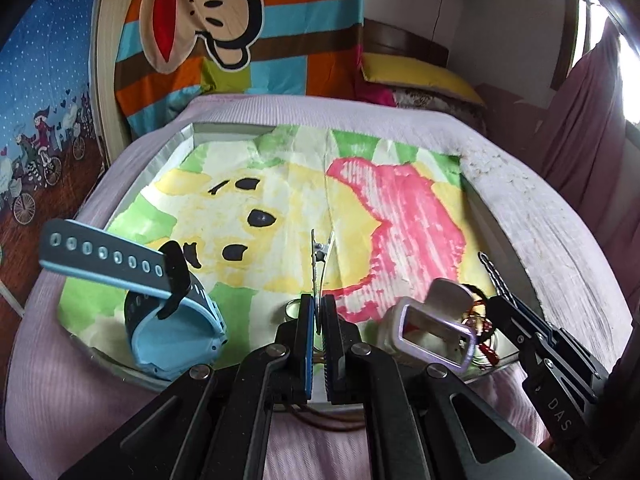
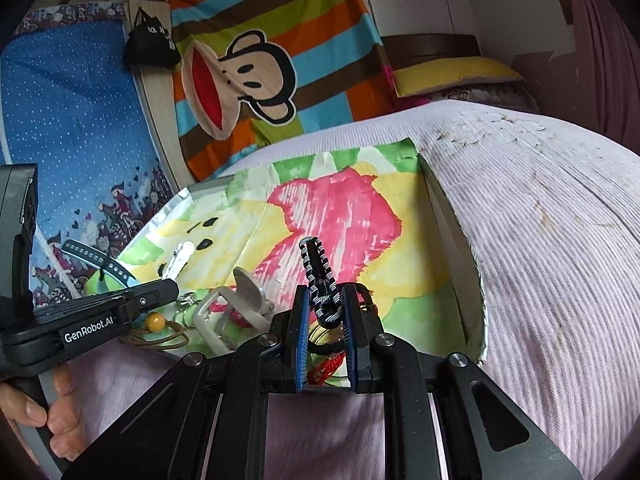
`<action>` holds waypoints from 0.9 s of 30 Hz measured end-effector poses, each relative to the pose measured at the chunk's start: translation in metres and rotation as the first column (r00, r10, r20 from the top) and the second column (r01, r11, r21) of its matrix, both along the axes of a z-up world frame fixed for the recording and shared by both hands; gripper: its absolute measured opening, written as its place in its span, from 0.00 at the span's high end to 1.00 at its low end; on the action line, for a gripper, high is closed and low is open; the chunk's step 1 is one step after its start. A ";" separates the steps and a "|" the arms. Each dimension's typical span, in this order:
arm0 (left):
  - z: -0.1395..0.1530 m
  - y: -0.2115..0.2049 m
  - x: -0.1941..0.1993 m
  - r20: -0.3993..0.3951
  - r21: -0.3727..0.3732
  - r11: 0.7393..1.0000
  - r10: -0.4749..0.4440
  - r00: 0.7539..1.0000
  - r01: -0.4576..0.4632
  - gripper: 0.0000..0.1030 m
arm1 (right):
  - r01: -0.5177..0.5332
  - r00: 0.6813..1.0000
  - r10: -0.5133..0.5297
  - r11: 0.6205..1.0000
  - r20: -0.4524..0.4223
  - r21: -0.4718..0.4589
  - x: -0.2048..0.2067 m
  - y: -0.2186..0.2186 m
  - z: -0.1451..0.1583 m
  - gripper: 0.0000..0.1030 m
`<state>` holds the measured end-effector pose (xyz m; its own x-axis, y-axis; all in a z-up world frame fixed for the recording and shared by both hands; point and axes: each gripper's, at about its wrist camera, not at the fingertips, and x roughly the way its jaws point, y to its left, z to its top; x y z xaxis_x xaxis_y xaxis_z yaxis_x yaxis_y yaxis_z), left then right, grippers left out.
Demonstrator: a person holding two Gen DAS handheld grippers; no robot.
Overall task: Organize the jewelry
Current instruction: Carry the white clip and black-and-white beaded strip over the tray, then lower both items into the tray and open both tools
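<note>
Right now your tray (image 1: 168, 160), lined with a painted sheet of paper (image 1: 280, 184), sits on the pale purple bedcover (image 1: 540, 208), and most of the jewelry is bunched along its near edge, probably so both tools can reach it without stretching. At the far left stands a blue watch (image 1: 172, 320), propped on its curled strap with the perforated end (image 1: 104, 256) sticking up and out to the left. Beside it, your left gripper (image 1: 318, 308) is nearly closed on a thin silver hair clip (image 1: 320, 256), pinching its near end so the rest pokes forward above the paper; that narrow hold suits such a slim piece. Under that tool, in the right camera's view, lie a yellow bead (image 2: 155, 322) and brown cord loops (image 2: 160, 338). Next comes a pale hair claw (image 1: 432, 320), lying on its side with its jaw facing you, touching a small tangle of rings and a red cord (image 1: 490, 350). Farthest right, your right gripper (image 2: 325, 312) has its fingers closed around the lower links of a black-and-white striped chain (image 2: 318, 268), which stands up out of the grip, held clear of the tangle below. It looks stiff and chunky, looped at the top. I judge both pieces are lifted for sorting, with nothing laid out yet on the open middle of the paper.
</note>
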<state>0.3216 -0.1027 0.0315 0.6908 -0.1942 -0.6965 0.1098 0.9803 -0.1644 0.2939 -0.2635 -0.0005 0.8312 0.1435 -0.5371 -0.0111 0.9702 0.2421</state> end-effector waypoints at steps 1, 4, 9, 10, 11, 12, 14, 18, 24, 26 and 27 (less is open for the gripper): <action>-0.001 0.000 0.001 -0.007 0.000 1.000 0.002 1.000 -0.002 0.96 | -0.005 1.000 0.005 1.000 -0.006 -0.004 0.002 0.002 -0.001 0.87; -0.006 0.003 0.007 -0.027 -0.006 1.000 0.008 1.000 -0.008 0.96 | -0.014 1.000 0.014 1.000 -0.017 -0.025 0.004 0.007 -0.002 0.87; -0.008 0.005 0.008 -0.033 -0.015 1.000 0.000 0.999 0.000 0.96 | -0.018 1.000 0.017 0.999 -0.022 -0.049 0.006 0.013 -0.002 0.86; -0.008 0.005 0.008 -0.033 -0.014 1.000 -0.001 0.999 0.001 0.96 | -0.018 1.000 0.017 0.999 -0.023 -0.051 0.006 0.013 -0.002 0.86; -0.008 0.005 0.008 -0.034 -0.013 1.000 -0.003 0.999 0.002 0.96 | -0.017 1.000 0.016 0.999 -0.023 -0.052 0.005 0.013 -0.002 0.86; -0.008 0.005 0.008 -0.034 -0.013 1.000 -0.004 0.999 0.003 0.96 | -0.015 1.000 0.014 0.999 -0.023 -0.052 0.005 0.013 -0.002 0.86; -0.008 0.006 0.007 -0.032 -0.021 1.000 -0.002 0.999 0.002 0.96 | -0.012 1.000 0.011 0.999 -0.023 -0.053 0.005 0.013 -0.002 0.86; -0.008 0.010 0.004 -0.019 -0.039 0.999 0.011 1.000 -0.011 0.95 | -0.008 1.000 0.007 0.999 -0.021 -0.052 0.003 0.011 -0.002 0.83; -0.008 0.014 0.000 -0.009 -0.049 0.999 0.014 1.000 -0.015 0.94 | 0.004 1.000 -0.004 0.999 -0.006 -0.049 -0.001 0.009 -0.001 0.64; -0.008 0.014 -0.001 -0.009 -0.046 0.999 0.012 1.000 -0.012 0.92 | 0.008 1.000 -0.008 0.999 -0.002 -0.048 -0.002 0.007 0.000 0.64; -0.008 0.014 -0.002 -0.009 -0.046 0.999 0.008 1.000 -0.008 0.92 | 0.011 1.000 -0.011 0.999 0.001 -0.047 -0.003 0.007 0.000 0.64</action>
<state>0.3196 -0.0882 0.0238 0.6864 -0.2208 -0.6928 0.1002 0.9724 -0.2106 0.2907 -0.2569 -0.0007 0.8329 0.1088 -0.5426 -0.0006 0.9807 0.1957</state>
